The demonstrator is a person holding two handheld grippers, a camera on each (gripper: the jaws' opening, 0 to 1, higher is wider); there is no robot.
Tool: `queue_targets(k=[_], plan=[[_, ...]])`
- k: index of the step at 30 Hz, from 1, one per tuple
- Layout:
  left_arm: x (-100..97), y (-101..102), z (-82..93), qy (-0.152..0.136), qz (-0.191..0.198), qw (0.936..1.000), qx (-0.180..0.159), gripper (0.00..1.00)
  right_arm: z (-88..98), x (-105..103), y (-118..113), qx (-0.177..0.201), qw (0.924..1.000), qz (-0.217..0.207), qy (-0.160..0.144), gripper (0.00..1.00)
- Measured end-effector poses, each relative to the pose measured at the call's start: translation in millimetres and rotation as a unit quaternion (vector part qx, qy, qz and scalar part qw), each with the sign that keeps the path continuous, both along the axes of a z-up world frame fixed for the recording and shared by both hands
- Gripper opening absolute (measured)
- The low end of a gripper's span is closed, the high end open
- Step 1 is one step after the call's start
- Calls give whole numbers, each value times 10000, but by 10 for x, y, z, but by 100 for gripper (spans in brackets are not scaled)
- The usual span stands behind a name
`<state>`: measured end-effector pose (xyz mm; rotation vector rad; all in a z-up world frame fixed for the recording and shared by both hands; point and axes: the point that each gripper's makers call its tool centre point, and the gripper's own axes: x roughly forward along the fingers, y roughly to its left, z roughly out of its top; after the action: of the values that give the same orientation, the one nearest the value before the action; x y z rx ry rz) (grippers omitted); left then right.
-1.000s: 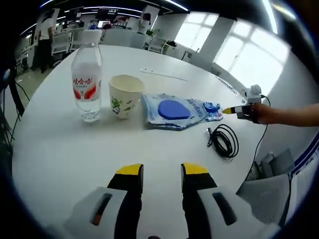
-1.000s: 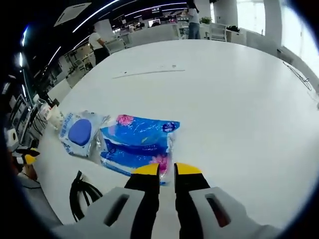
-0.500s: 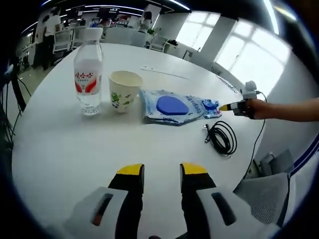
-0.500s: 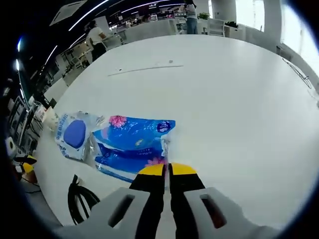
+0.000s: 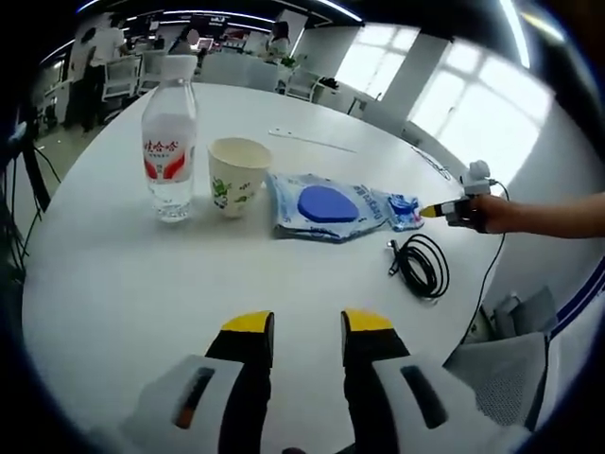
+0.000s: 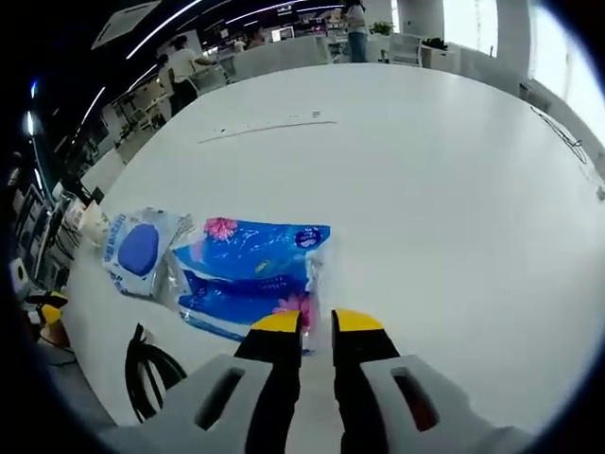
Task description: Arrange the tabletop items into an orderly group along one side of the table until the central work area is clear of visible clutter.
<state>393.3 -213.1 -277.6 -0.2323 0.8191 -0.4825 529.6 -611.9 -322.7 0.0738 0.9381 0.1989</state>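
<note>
The round white table (image 5: 123, 284) carries a row along one side: water bottle (image 5: 167, 142), paper cup (image 5: 233, 176), a pouch with a blue disc (image 5: 326, 205), a blue tissue pack (image 6: 250, 274), placed there to free the middle

The black cable (image 5: 423, 267) lies near them, unsorted

The right gripper (image 6: 317, 323) hovers at the tissue pack's edge, jaws slightly parted; the left gripper (image 5: 307, 326) hangs released over bare table

Water bottle (image 5: 166, 142) upright, capped, red label, beside a tilted paper cup (image 5: 235, 178). Flat clear packet with blue disc (image 5: 326, 207) next along; blue tissue pack (image 6: 251, 277) beside it. Black coiled cable (image 5: 423, 267) lies near the table edge.
</note>
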Motion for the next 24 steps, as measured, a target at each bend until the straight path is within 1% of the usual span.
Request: queue_targets(k=[1, 5, 11, 16, 19, 24], plan=[[0, 4, 3, -4, 9, 10000, -1, 27, 28, -32, 10, 60, 10000, -12, -35, 12], [-7, 10, 21, -43, -10, 10000, 35, 27, 60, -84, 12, 85, 9999, 14, -125, 12], [-24, 30, 48, -91, -54, 9999, 91, 27, 91, -222, 73, 151, 9997, 94, -160, 12], [-50, 52, 68, -114, -57, 9999, 93, 29, 115, -372, 318, 250, 9983, 476, -202, 13], [-69, 69, 82, -126, -49, 9999, 103, 29, 148, -450, 470, 407, 9973, 579, -218, 13], [-95, 90, 108, -156, -73, 9997, 151, 30, 191, -551, 662, 546, 9957, 706, -242, 13]])
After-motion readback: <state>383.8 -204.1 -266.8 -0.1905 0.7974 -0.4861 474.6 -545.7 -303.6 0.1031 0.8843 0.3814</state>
